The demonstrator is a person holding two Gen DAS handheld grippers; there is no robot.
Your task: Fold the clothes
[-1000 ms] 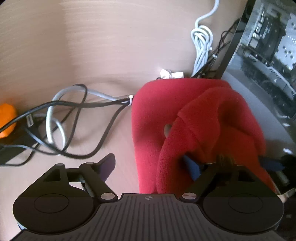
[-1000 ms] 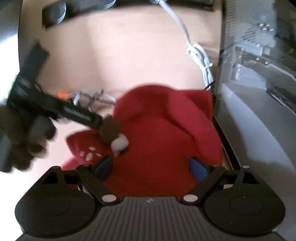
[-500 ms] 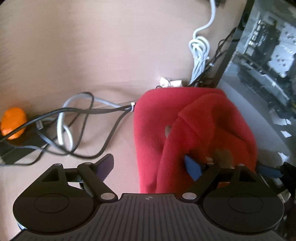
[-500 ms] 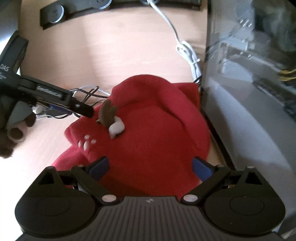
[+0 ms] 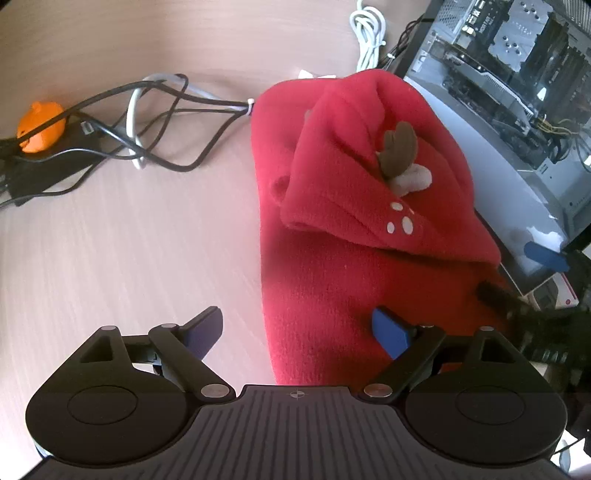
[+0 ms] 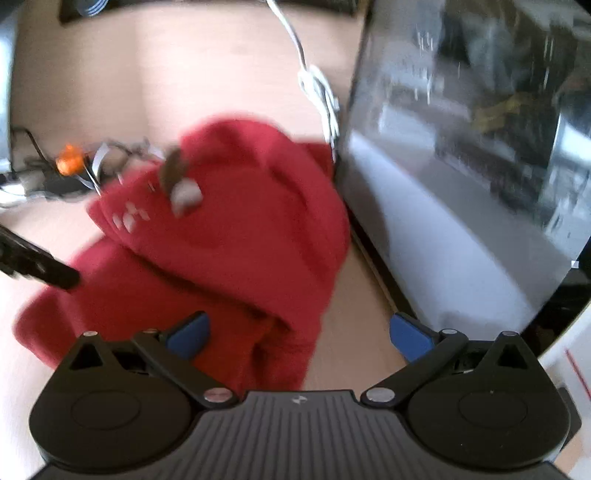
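Jaws of the left gripper (image 5: 297, 328) stand wide and are opening further; nothing is pinched between them. Its right blue pad (image 5: 390, 334) hovers over the near part of the red fleece garment (image 5: 354, 229), and whether it brushes the cloth cannot be told, while its left pad (image 5: 205, 330) hangs over the bare wooden table (image 5: 129, 240) just beside the garment's left edge.

The right gripper (image 6: 299, 334) is at its widest and still spreading. Its left pad (image 6: 188, 334) sits over the garment's near hem (image 6: 236, 258); its right pad (image 6: 410, 338) is over bare tabletop, between the cloth and the glass-sided computer case (image 6: 461, 166) to its right. No fabric is clamped.

The garment lies ahead of both grippers, bunched, with a folded flap on top carrying a brown antler (image 5: 399, 151), a pale ear patch (image 5: 412, 181) and small white spots (image 5: 400, 218). From the left gripper, a tangle of black and grey cables (image 5: 147, 122) and a small orange object (image 5: 41, 125) lie far ahead to the left, well apart from the cloth. A coiled white cord (image 5: 369, 33) lies beyond the garment, near the case. The case holds circuit boards and wiring behind its glass.
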